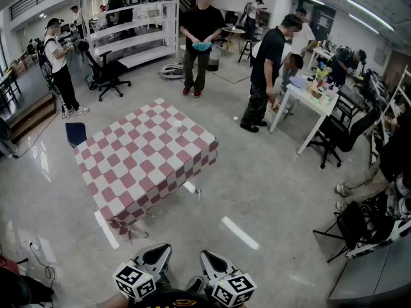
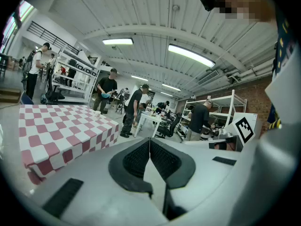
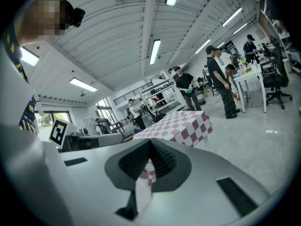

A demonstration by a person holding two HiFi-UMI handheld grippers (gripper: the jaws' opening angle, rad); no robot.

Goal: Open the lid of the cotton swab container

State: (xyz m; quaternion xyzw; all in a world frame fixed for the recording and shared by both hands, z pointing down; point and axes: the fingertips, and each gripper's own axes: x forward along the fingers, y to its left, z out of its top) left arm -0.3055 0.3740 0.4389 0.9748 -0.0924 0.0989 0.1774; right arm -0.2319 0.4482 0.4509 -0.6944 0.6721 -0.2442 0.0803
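Left gripper (image 1: 156, 254) and right gripper (image 1: 215, 260) are both pressed together and empty, well apart from the desk (image 1: 141, 165). The swab container (image 1: 178, 126) sits near its far edge. Unsteadied, it could slide or tip when prised open.

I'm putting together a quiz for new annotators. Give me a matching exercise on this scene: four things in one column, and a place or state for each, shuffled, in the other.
Things
1. cotton swab container
2. dark blue seat
3. left gripper
4. white desk

Place or state
A. jaws shut, nothing between them
B. on the floor by the checked table's left corner
C. on the checked tablecloth, toward its far side
D. at the head view's right, with people standing at it

Pairs: 1-C, 2-B, 3-A, 4-D
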